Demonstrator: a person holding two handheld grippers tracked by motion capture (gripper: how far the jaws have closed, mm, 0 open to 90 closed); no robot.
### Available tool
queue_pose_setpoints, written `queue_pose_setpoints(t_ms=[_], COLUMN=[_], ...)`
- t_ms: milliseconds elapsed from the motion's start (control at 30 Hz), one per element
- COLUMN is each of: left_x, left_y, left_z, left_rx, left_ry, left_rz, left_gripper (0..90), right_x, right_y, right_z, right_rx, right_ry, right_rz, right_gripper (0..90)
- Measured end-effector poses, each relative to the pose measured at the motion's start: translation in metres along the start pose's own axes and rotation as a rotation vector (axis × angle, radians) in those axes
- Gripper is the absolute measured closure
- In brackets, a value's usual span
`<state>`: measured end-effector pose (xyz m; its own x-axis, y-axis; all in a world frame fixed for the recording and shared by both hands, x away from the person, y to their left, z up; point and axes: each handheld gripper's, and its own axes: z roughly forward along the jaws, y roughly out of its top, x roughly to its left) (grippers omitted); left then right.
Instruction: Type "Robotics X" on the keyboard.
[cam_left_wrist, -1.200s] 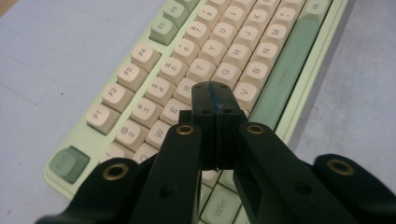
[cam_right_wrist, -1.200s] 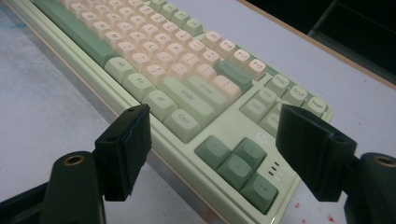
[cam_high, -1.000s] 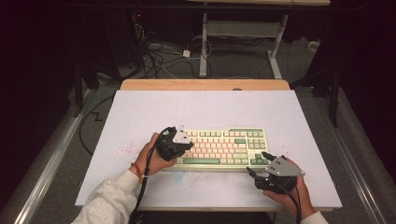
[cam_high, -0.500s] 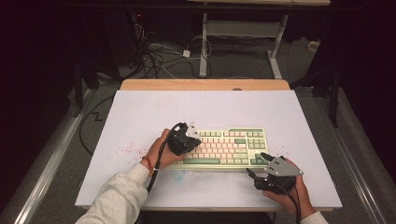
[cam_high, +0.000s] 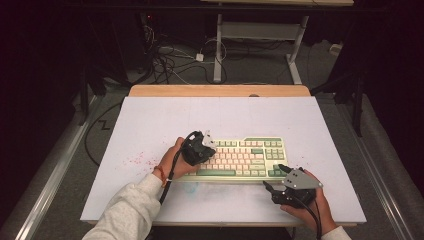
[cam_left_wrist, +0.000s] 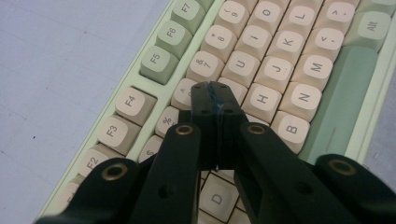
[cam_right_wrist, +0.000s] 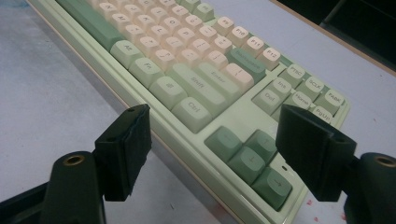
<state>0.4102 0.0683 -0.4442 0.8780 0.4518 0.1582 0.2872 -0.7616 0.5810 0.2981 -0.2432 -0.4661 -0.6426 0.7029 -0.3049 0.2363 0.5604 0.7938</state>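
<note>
Left gripper (cam_left_wrist: 215, 95) tips pressed together, nothing between them, sitting over the keyboard (cam_high: 252, 157) around the 6/7/Y/G keys; the key right under the tips is covered by the jaws, so contact can't be confirmed. In the high view this gripper (cam_high: 199, 148) is at centre frame, over the keyboard's left end, and blocks those keys; the left hand (cam_high: 175, 160) wraps it from the left, grey sleeve cut off at the bottom edge.

Right gripper (cam_right_wrist: 212, 154) jaws spread wide, empty, framing the keyboard's near right corner with the arrow keys between them, not touching. High view: right gripper (cam_high: 276, 180) lower right of centre, just below the keyboard's right corner; right hand (cam_high: 312, 205) partly cut off at bottom edge. Key legends in the right gripper view are blurry toward the upper left.

Keyboard: pale green case, cream and green caps, lies flat at centre of the white table (cam_high: 150, 120), long side across the frame. Faint red specks (cam_high: 137, 159) on the surface left of the left hand. A wooden strip (cam_high: 220, 90) runs along the table's far edge.

Room dark. Upper centre: tangle of cables (cam_high: 172, 65) on a grey floor, white desk legs (cam_high: 218, 55) behind. Upper corners too dark to read.
</note>
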Motion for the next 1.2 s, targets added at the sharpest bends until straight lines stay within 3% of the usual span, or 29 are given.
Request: queue_pose_setpoints(t_ms=[467, 533, 867, 1200], left_x=[-0.002, 0.0, 0.0, 0.002], left_y=[0.001, 0.001, -0.001, -0.007], left_z=[0.002, 0.0, -0.009, -0.028], left_rx=[0.018, -0.002, -0.035, -0.127], left_ry=[0.016, 0.013, 0.035, 0.05], left_rz=[0.018, 0.002, 0.003, -0.016], left_gripper=[87.8, 87.7, 86.9, 82.1], right_x=[0.001, 0.0, 0.0, -0.001], right_y=[0.0, 0.0, 0.001, 0.001], right_z=[0.0, 0.0, -0.001, -0.002], right_rx=[0.004, 0.003, 0.0, -0.001], right_ry=[-0.002, -0.002, -0.008, -0.007], right_rz=[0.0, -0.003, -0.003, 0.0], right_gripper=[27.7, 27.6, 27.5, 27.5])
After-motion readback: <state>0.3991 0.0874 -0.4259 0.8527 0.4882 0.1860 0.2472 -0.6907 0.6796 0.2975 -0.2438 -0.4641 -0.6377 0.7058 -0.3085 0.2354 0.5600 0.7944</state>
